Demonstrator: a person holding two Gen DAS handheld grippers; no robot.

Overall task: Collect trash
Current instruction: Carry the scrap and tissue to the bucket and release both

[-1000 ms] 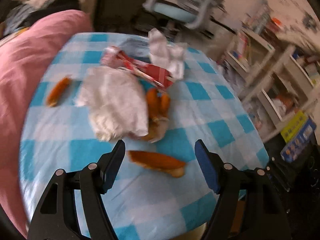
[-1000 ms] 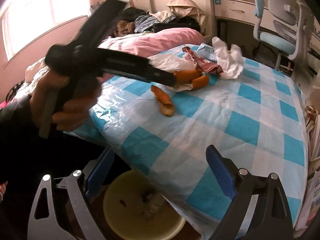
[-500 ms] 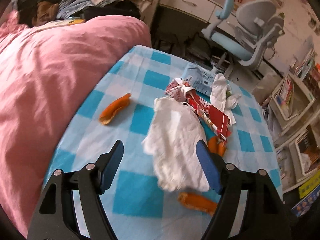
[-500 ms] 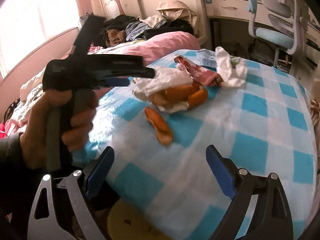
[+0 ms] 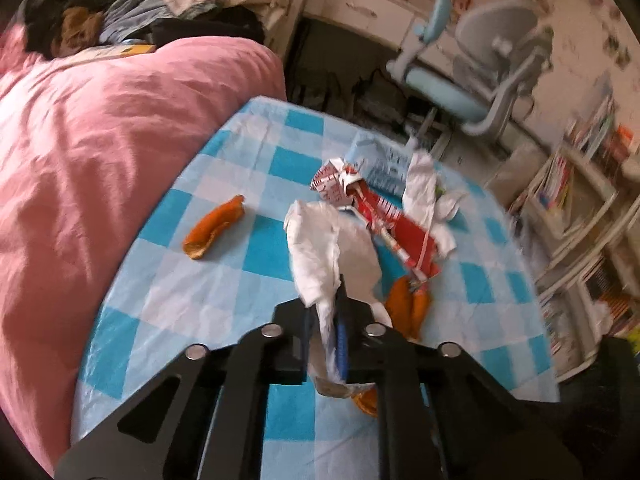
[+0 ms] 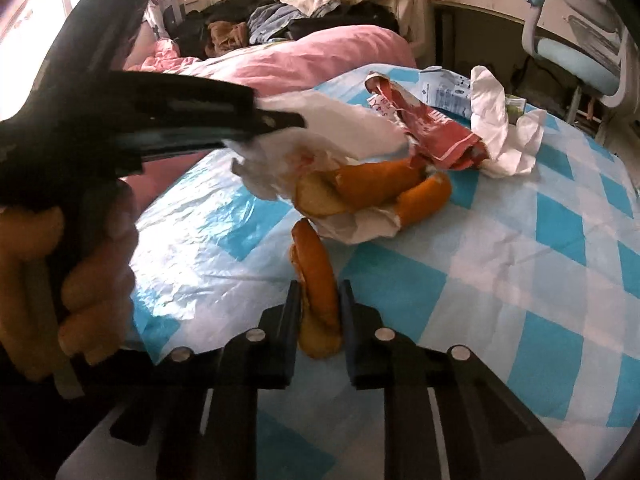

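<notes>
Right wrist view: right tool (image 6: 319,312) closing around orange peel (image 6: 316,280). Left tool (image 5: 325,320) clamped on white tissue (image 5: 324,236). Lift both straight off worktop (image 6: 500,264); avoid snagging red wrapper (image 6: 432,132).

Daylight floods from a window (image 6: 24,12) at upper left – blown out. Fisheye bends the edges, corners go black; the shelves (image 5: 580,200) blur.
</notes>
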